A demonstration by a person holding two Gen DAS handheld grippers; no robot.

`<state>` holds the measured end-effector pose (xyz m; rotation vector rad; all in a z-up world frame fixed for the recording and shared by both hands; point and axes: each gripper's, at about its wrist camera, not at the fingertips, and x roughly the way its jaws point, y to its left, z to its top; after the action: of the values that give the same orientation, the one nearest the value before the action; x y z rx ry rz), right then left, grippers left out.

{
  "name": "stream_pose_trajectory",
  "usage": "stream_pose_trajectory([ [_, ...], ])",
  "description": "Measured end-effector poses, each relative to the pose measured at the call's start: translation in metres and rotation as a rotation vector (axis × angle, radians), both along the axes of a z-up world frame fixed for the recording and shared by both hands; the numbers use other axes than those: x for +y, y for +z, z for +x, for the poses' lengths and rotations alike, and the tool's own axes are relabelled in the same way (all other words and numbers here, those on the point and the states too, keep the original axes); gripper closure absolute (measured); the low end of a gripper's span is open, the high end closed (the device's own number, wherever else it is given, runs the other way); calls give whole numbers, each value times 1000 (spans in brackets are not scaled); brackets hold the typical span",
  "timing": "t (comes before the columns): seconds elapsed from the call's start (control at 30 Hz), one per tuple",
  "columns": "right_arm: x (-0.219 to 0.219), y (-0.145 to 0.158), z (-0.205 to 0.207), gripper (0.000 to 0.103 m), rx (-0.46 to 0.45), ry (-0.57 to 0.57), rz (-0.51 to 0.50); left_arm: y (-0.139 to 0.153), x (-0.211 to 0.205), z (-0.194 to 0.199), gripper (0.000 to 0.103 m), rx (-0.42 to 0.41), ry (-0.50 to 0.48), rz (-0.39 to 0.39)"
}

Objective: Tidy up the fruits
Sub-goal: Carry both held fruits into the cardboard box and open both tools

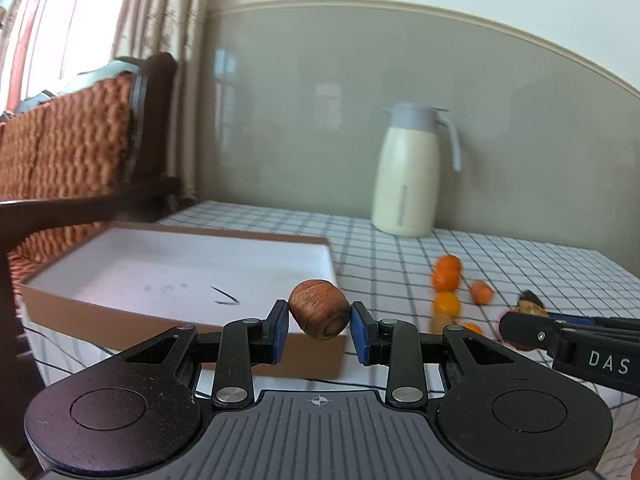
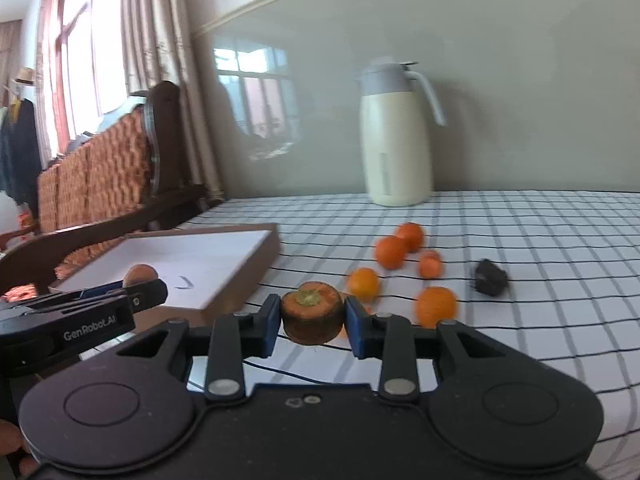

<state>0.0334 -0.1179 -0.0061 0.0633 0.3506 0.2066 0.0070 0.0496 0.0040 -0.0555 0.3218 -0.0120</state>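
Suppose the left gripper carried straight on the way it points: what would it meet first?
Probably the brown box: the left gripper, shut on a brownish fruit, points over its near corner. Depth is unclear, so it might pass above the rim.

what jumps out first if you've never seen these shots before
Each tool grips a brownish-orange carrot stub between its blue pads: the left tool holds one just before the shallow brown box, the right tool another over the checked tablecloth. Behind, small oranges lie scattered, and a cream jug stands by the wall.
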Motion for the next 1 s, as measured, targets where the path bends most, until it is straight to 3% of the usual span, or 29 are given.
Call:
stream_pose_trajectory([
  [0.3,42,14,24,77,-70,123,-16,10,55,7,70,-23,139,-10],
  [0.53,64,14,55,77,-66,166,-9,14,105,29,70,-17,269,5],
  [0.67,78,9,70,77,-53,188,-22,10,132,46,70,15,326,-27],
  [1.0,94,-2,91,77,-33,195,-38,-4,162,73,69,55,426,0],
])
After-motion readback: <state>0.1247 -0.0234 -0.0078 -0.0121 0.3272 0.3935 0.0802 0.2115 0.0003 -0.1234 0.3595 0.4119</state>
